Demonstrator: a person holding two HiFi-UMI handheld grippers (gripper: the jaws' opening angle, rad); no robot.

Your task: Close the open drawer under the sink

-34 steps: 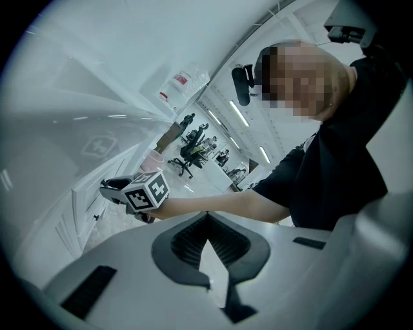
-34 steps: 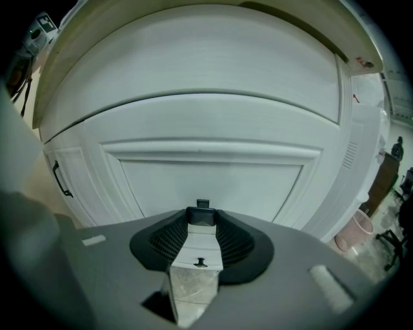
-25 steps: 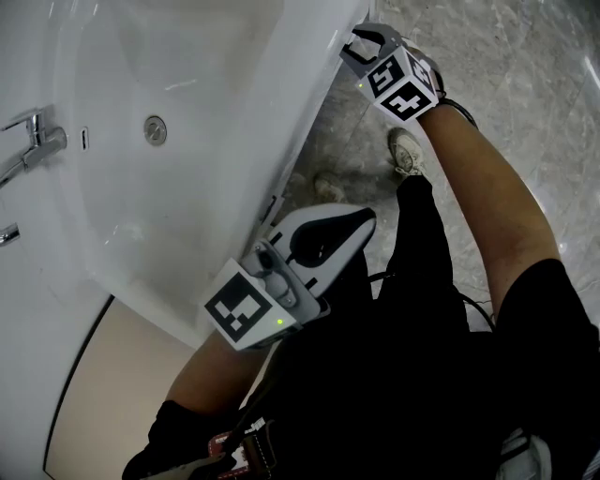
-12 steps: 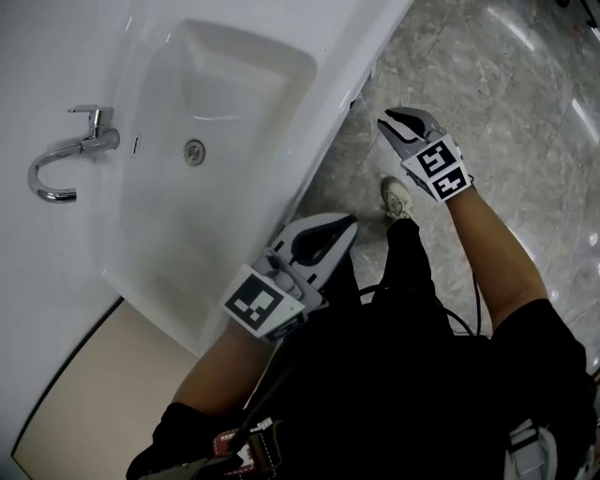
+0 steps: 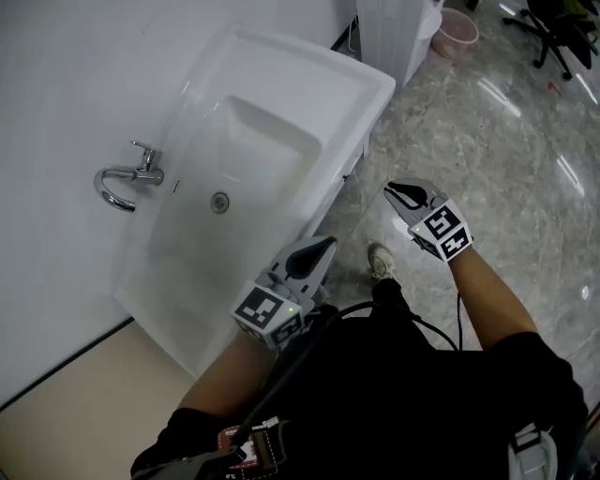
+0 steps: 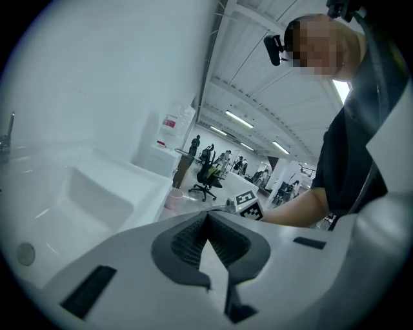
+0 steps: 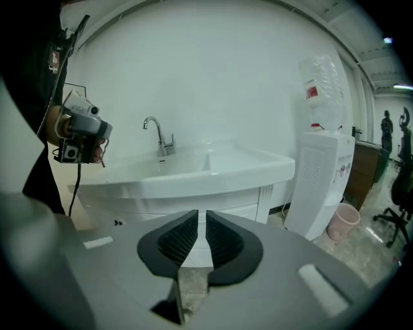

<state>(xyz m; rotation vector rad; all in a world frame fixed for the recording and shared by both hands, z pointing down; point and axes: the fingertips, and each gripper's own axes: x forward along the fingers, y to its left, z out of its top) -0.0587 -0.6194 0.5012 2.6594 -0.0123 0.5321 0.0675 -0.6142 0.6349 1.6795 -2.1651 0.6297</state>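
Note:
The white sink (image 5: 309, 70) stands against the wall, and its cabinet front (image 7: 219, 209) below the basin looks flush, with no drawer standing out. My left gripper (image 5: 323, 246) hangs in front of the sink's near edge, clear of it. Its jaws are shut with nothing between them (image 6: 206, 218). My right gripper (image 5: 394, 192) is held over the floor to the right of the cabinet and points towards it. Its jaws (image 7: 202, 216) have just been closing and leave a narrow gap with nothing in it.
A chrome faucet (image 5: 127, 178) sits at the sink's wall side. A white water dispenser (image 7: 322, 174) and a pink bucket (image 7: 342, 222) stand to the right of the sink. An office chair (image 5: 562, 28) is farther off on the marble floor (image 5: 506, 141). The person's shoe (image 5: 380, 261) is near the cabinet.
Both grippers have risen and drawn back from the sink's front edge. The right gripper's jaws have narrowed from wide open. The head view has pulled back and shows the whole sink.

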